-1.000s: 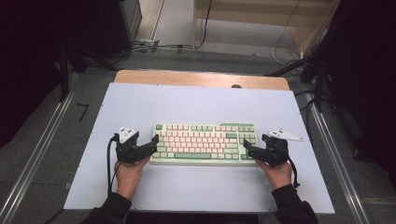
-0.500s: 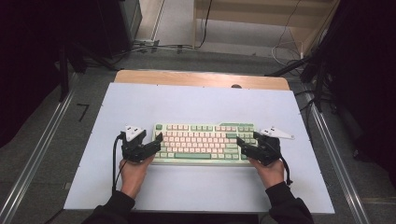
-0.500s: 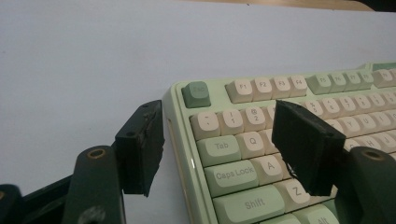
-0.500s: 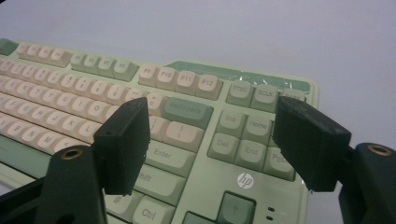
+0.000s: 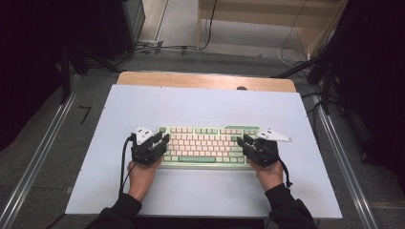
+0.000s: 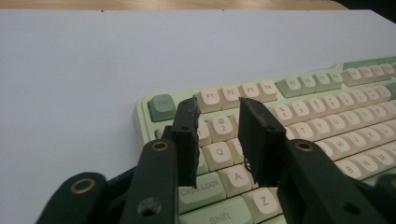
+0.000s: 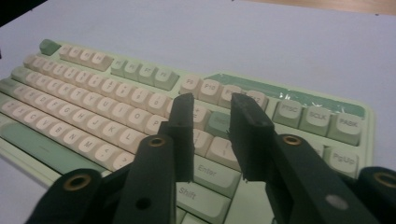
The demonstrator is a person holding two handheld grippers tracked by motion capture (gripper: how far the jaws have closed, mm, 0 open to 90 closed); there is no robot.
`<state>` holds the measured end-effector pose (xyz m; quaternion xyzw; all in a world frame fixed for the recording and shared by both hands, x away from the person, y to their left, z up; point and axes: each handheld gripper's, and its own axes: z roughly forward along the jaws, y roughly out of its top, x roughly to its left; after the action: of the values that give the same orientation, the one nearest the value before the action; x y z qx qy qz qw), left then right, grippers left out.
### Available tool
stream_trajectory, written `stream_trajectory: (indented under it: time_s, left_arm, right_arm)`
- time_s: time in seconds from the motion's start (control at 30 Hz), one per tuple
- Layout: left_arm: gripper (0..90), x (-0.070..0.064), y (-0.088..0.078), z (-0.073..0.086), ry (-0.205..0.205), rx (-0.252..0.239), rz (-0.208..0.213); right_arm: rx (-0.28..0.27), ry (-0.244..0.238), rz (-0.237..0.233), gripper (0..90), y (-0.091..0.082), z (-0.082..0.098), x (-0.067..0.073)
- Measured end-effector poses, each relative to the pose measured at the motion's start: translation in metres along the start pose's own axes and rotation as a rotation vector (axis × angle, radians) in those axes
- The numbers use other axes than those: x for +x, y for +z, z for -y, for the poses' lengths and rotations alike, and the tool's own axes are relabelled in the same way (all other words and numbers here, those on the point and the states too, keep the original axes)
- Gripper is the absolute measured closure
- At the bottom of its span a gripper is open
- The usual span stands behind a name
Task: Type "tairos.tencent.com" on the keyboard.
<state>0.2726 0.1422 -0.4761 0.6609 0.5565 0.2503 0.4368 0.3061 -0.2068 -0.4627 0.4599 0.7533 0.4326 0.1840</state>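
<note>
Black sleeves, 2 black grippers — brass-ringed screws, grey 3-cornered plates, black cables

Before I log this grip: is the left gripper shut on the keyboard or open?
Open. The left gripper hangs above the keyboard, jaws just narrowed, a gap between them, nothing pinched.

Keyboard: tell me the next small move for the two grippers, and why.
Probably lower both grippers until a jaw tip presses a key. The left gripper hangs over the keyboard's left end near Q and A, the right gripper over its right end near Enter. Both pairs of jaws have just been closing, stand narrowly apart, and hold nothing.
</note>
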Motion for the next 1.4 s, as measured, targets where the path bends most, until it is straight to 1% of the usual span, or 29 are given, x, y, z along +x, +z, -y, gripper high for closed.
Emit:
stream_trajectory:
  time_s: [0.1,0.13,0.17,0.2,0.23,0.27,0.4,0.43,0.57,0.7,0.93,1.1,1.2,1.4]
  left_arm:
    - [80.3,-0.003,0.002,0.001,0.006,0.003,-0.005]
    - [80.3,-0.003,0.002,0.001,0.007,0.002,-0.008]
    - [85.8,-0.004,0.003,0.001,0.008,0.004,-0.007]
    - [88.8,-0.005,0.003,0.001,0.009,0.003,-0.009]
    - [88.8,-0.005,0.003,0.001,0.010,0.005,-0.010]
    - [90.0,-0.006,0.004,0.001,0.010,0.005,-0.009]
    - [90.0,-0.007,0.006,0.000,0.007,0.020,0.004]
    - [90.0,-0.007,0.006,0.000,0.008,0.028,0.003]
    - [90.0,-0.008,0.008,0.001,-0.002,0.036,0.016]
    - [90.0,-0.010,0.008,0.001,-0.002,0.040,0.021]
    - [90.0,-0.010,0.007,0.001,-0.009,0.034,0.024]
    - [90.0,-0.011,0.006,0.001,-0.008,0.026,0.021]
    - [90.0,-0.011,0.006,0.001,-0.009,0.023,0.026]
    - [90.0,-0.012,0.008,0.000,-0.015,0.030,0.034]
  right_arm:
    - [0.002,-0.008,-0.009,77.9,0.003,0.000,0.003]
    - [0.002,-0.008,-0.009,77.9,0.003,0.000,0.003]
    - [0.009,-0.016,-0.010,83.9,0.006,-0.001,0.006]
    - [0.010,-0.018,-0.012,86.5,0.007,-0.001,0.007]
    - [0.010,-0.018,-0.012,86.5,0.007,-0.001,0.007]
    - [0.015,-0.023,-0.022,87.2,0.009,-0.001,0.009]
    - [0.021,-0.030,-0.036,87.3,0.012,-0.001,0.013]
    - [0.021,-0.033,-0.044,87.3,0.014,-0.001,0.015]
    - [0.024,-0.041,-0.053,87.3,0.016,-0.001,0.019]
    - [0.030,-0.053,-0.065,87.3,0.020,-0.001,0.026]
    - [0.033,-0.061,-0.074,87.3,0.022,-0.002,0.030]
    - [0.037,-0.063,-0.075,87.3,0.023,-0.002,0.031]
    - [0.037,-0.064,-0.074,87.3,0.023,-0.002,0.031]
    - [0.038,-0.062,-0.072,87.3,0.023,-0.002,0.032]
